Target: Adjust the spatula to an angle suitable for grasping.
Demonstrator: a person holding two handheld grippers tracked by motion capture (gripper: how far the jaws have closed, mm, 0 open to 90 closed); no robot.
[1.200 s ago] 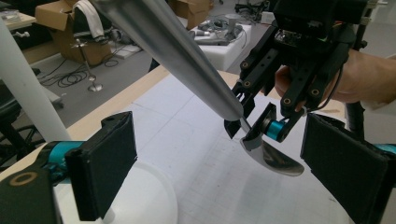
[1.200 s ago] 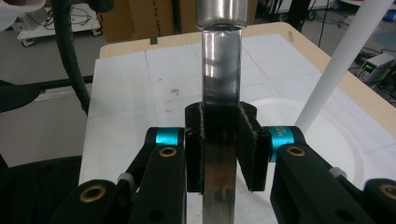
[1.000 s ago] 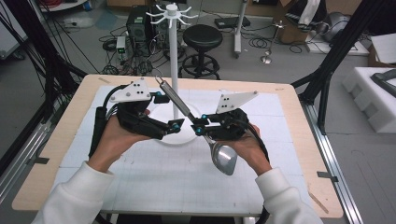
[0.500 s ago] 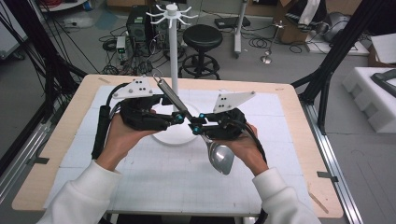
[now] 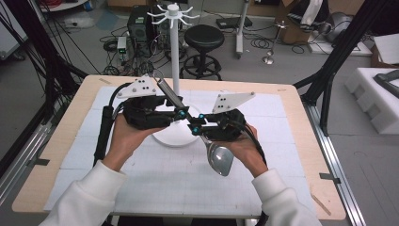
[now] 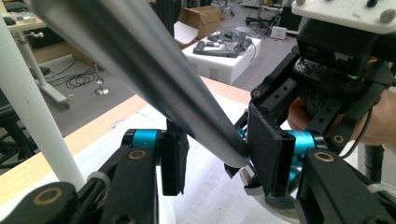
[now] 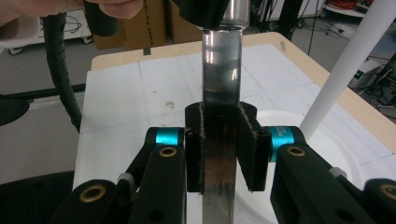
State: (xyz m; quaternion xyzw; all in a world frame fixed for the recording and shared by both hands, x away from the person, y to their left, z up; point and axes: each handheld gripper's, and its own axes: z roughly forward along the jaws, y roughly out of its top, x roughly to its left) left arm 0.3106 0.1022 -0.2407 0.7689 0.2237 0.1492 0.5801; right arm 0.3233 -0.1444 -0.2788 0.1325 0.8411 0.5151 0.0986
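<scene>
Handing a ladle (image 5: 202, 127) across in front of the white hook stand (image 5: 175, 70) on the worktop (image 5: 56, 155). Left of the stand's post: left tongs (image 5: 181, 113) just been closing around the upper handle, pads near the metal in the left gripper view, contact not certain. Right of the post: right tongs (image 7: 223, 144) clamped firmly on the lower handle, bowl hanging below. Done: lifted, brought to the stand. Left, by the look of it: transfer, then hanging on a hook.

Light wooden table (image 5: 301, 101); white gridded mat (image 5: 155, 174) covers most of top; round white base of stand (image 5: 173, 136) at centre, toward twelve o'clock.
</scene>
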